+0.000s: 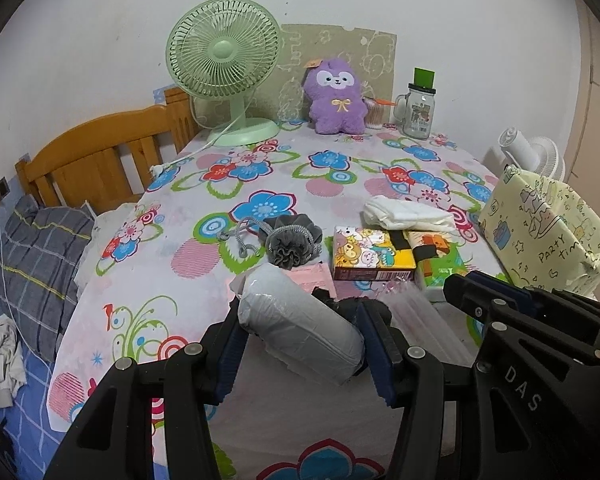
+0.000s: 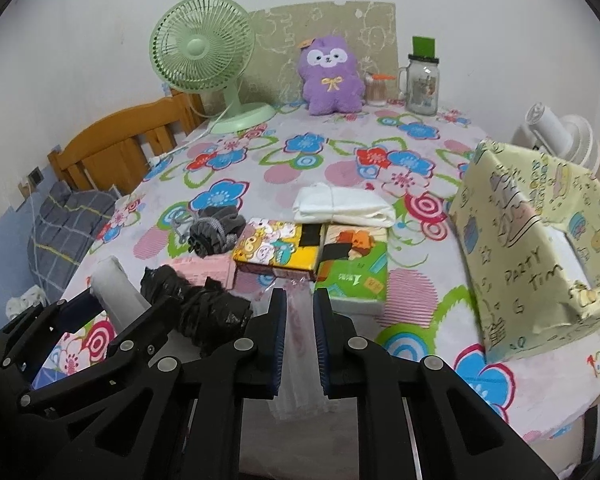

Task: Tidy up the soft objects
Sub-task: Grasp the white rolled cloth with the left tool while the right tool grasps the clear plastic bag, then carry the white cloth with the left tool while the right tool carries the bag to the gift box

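Observation:
My left gripper is shut on a white plastic-wrapped roll, which lies slanted between its blue pads above the near edge of the flowered table. My right gripper is shut on a thin translucent pinkish plastic pack that hangs down between its pads. A crumpled black plastic roll lies between the two grippers. Beyond them are a grey ruffled pouf with a cord, a cartoon tissue pack, a green tissue pack, a pink pack and a folded white cloth.
A yellow paper-covered box stands open at the table's right edge. At the back stand a green fan, a purple plush and a glass jar. A wooden headboard and a checked pillow lie to the left.

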